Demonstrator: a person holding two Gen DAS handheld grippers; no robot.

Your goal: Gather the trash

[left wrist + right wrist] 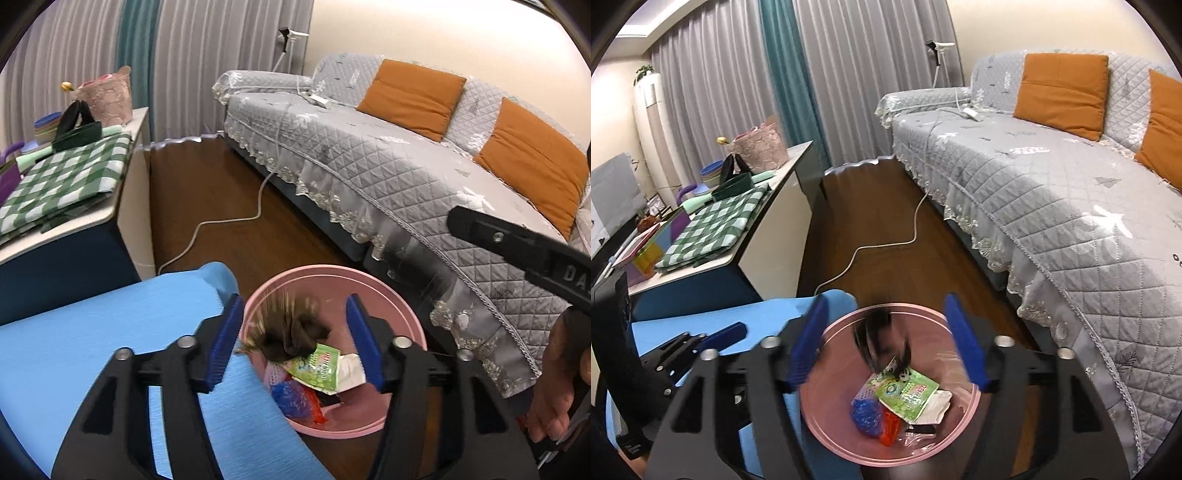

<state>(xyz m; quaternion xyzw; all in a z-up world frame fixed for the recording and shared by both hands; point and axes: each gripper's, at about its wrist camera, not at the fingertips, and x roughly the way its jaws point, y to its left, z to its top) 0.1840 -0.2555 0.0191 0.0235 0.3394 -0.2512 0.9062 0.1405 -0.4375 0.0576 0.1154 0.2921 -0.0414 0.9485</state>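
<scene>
A pink bin (pixel 332 270) stands on the wooden floor beside a blue mat (pixel 92 332). Inside lie a green packet (pixel 321 369), white paper (pixel 351 369) and a blue piece (pixel 288 398). My left gripper (pixel 293 301) hangs open above the bin. A dark brown crumpled piece (pixel 291 336), blurred, sits between its pads and touches neither. In the right wrist view my right gripper (pixel 886 299) is open over the same bin (pixel 905 308). A dark blurred piece (pixel 882 339) shows below it, over the green packet (pixel 908 391).
A grey quilted sofa (pixel 369 166) with orange cushions runs along the right, close to the bin. A white cable (pixel 221 221) trails across the floor. A side table with a green checked cloth (pixel 62 184) stands on the left. A person's hand (pixel 557 387) shows at the right edge.
</scene>
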